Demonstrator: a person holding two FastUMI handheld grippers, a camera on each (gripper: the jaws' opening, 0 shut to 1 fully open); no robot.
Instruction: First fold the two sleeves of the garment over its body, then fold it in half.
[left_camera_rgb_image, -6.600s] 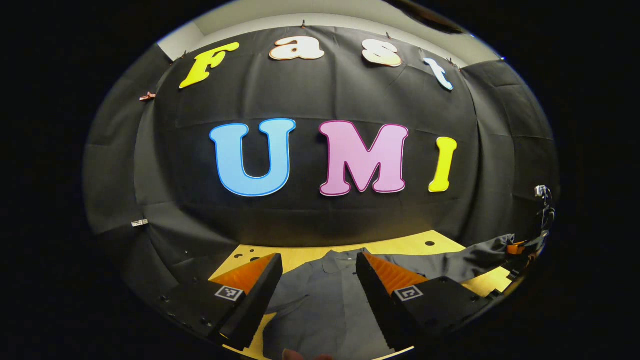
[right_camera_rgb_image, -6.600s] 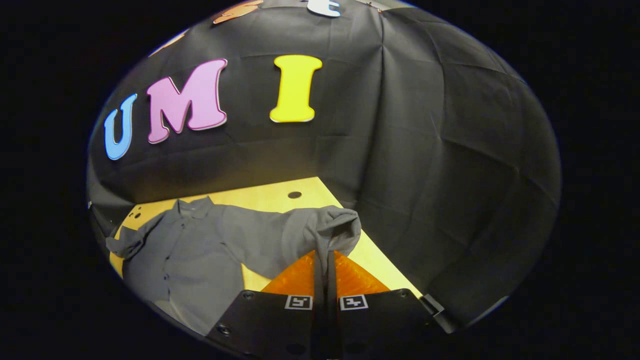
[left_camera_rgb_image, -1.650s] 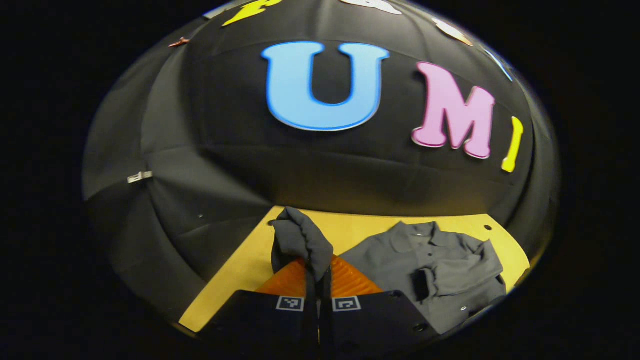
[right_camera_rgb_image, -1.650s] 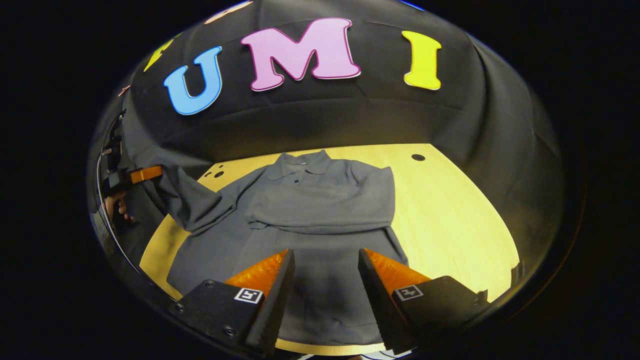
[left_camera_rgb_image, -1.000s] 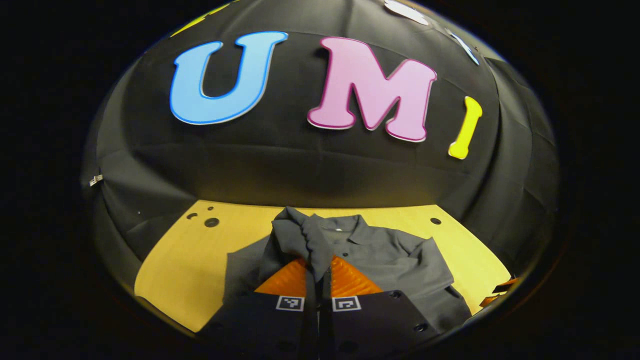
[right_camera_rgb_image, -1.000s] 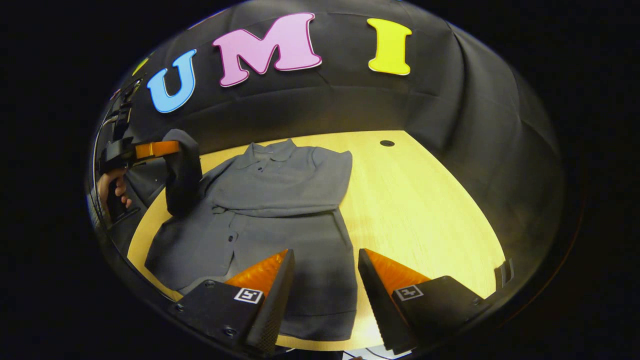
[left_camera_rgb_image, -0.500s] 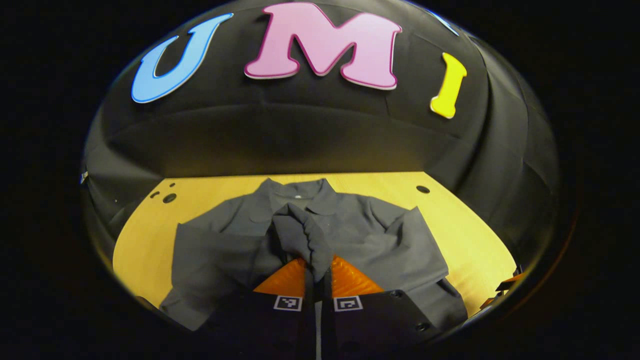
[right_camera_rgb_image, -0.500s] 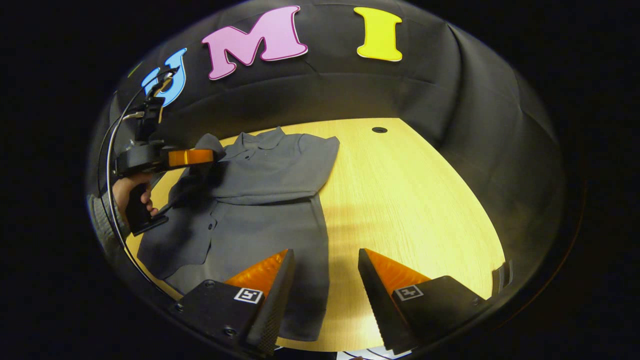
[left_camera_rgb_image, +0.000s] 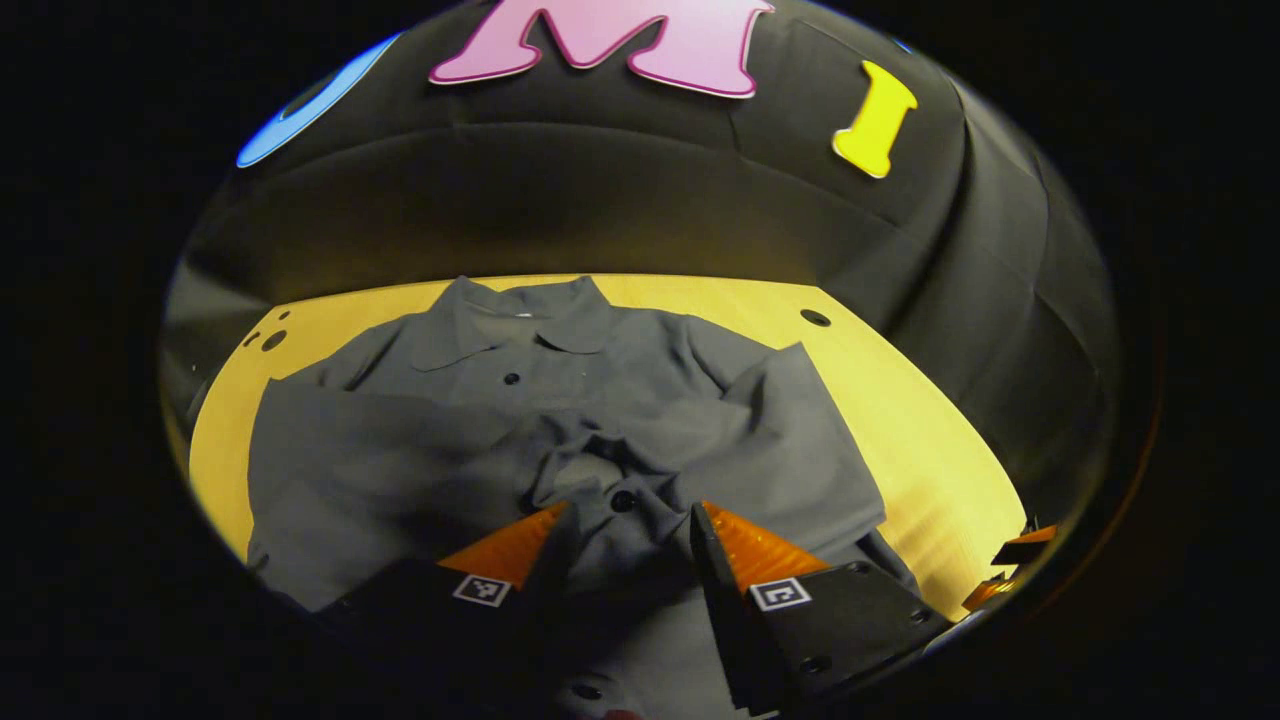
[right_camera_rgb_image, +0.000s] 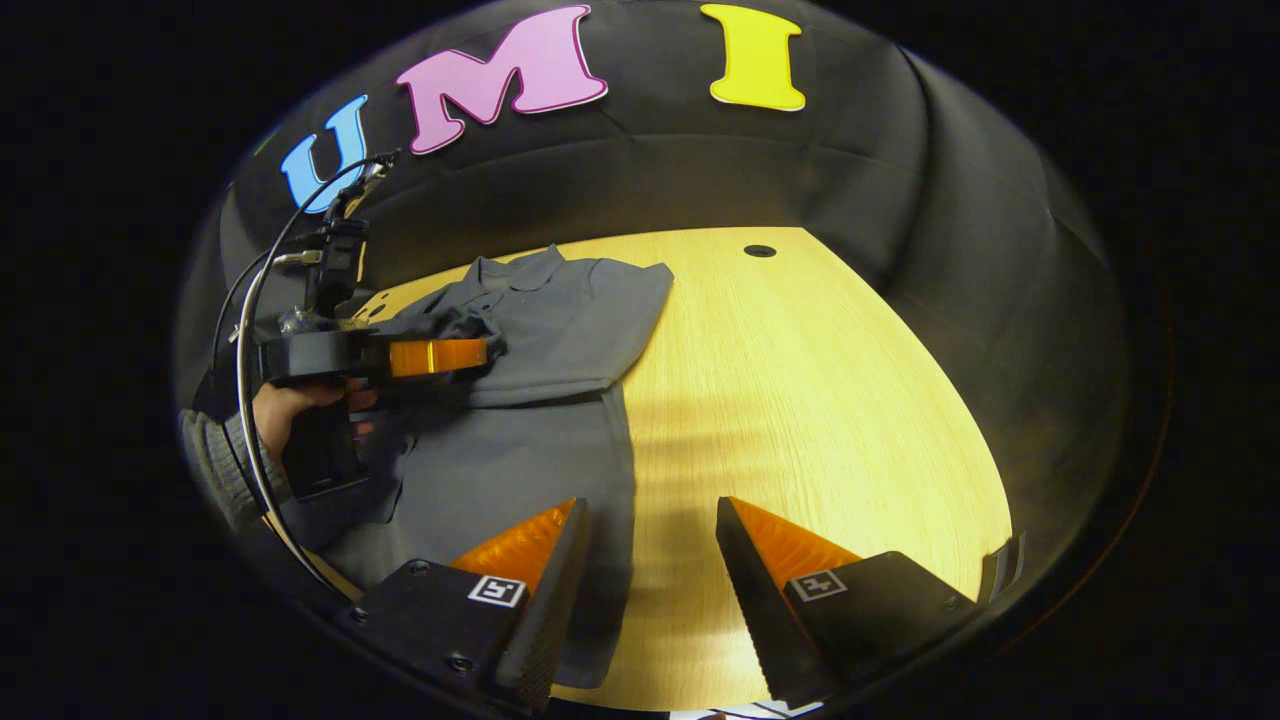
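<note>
A grey button-up shirt (left_camera_rgb_image: 560, 380) lies flat on the yellow table, collar toward the far wall. Its right sleeve (left_camera_rgb_image: 730, 420) is folded across the chest. Its left sleeve (left_camera_rgb_image: 400, 440) also lies across the body, with the cuff (left_camera_rgb_image: 585, 470) bunched near the button line. My left gripper (left_camera_rgb_image: 625, 520) hovers open just above that cuff, holding nothing. In the right gripper view the shirt (right_camera_rgb_image: 570, 320) lies at the left, and the left gripper (right_camera_rgb_image: 485, 353) sits over its chest, held by a hand (right_camera_rgb_image: 290, 400). My right gripper (right_camera_rgb_image: 650, 510) is open over the table beside the shirt's hem.
The wooden table (right_camera_rgb_image: 820, 380) stretches bare to the right of the shirt, with a small hole (right_camera_rgb_image: 760, 250) near the back. More holes (left_camera_rgb_image: 272, 340) mark the far left corner. A cable (right_camera_rgb_image: 250, 300) loops from the left gripper. Black cloth walls close the table in.
The left gripper carried the left sleeve over the shirt's body, lowered it and opened, letting the sleeve drop. The right gripper stayed open and drifted right off the shirt.
</note>
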